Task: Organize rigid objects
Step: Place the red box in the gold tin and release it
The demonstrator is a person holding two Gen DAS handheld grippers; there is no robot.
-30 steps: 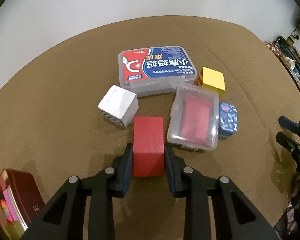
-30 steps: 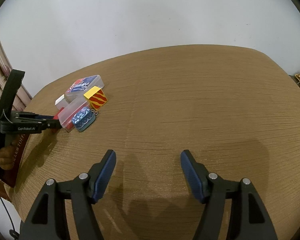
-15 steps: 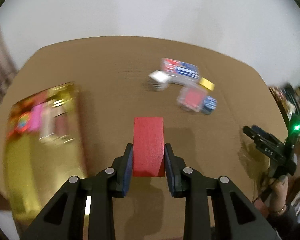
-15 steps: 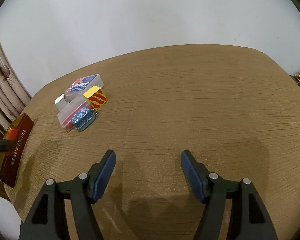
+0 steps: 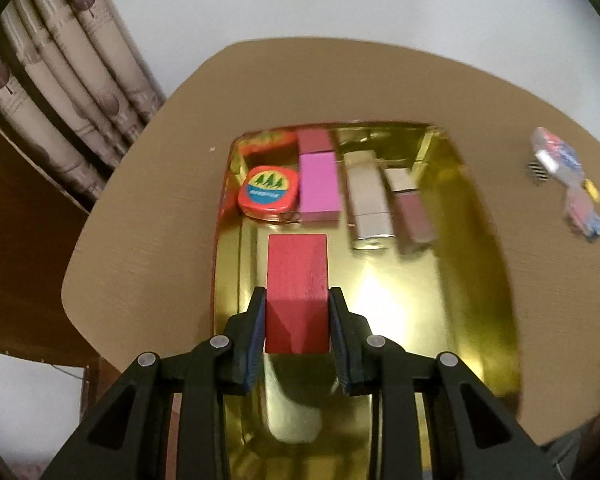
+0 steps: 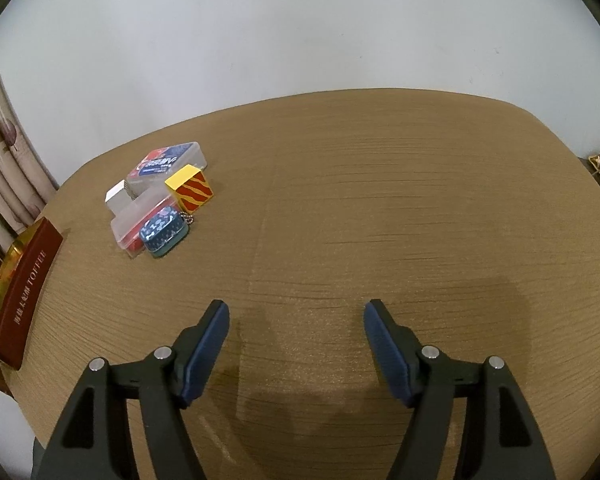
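My left gripper (image 5: 297,300) is shut on a red block (image 5: 297,276) and holds it above the open gold tin (image 5: 452,280). In the tin lie a round red tape measure (image 5: 269,193), a pink block (image 5: 318,183), a silver case (image 5: 368,200) and a pink tube (image 5: 413,212). My right gripper (image 6: 296,316) is open and empty over bare table. In the right wrist view the tin's dark red side (image 6: 28,292) shows at the far left.
A cluster stays on the brown table (image 6: 380,200): a clear box with blue-red label (image 6: 166,164), a white cube (image 6: 118,198), a clear box with red contents (image 6: 140,220), a yellow-red cube (image 6: 190,188), a small blue tin (image 6: 164,232). Curtains (image 5: 60,80) hang at the left.
My left gripper lifted the red block away from the cluster and swung left to hover over the gold tin. My right gripper has stayed still and open.
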